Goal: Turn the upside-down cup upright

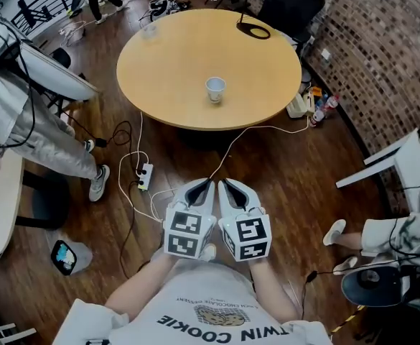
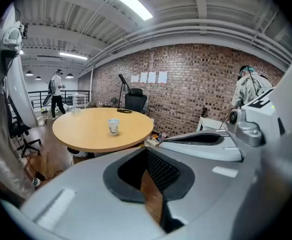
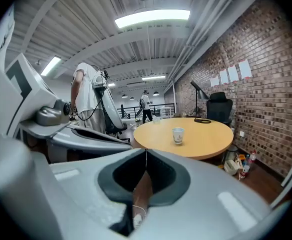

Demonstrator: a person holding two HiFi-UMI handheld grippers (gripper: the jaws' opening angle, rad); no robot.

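step: standing off, nothing held | left claw [image 1: 209, 182] and right claw [image 1: 223, 182] both pressed together, empty, side by side, well apart from the round surface [image 1: 174, 56] | cup [image 1: 215, 89] near its middle, seemingly mouth-up already | next: step closer, check the cup

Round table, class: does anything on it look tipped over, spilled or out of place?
Nothing stands out. The paper cup stands upright, mouth up, near the middle of the table, with no spill around it. A clear cup sits near the far edge.
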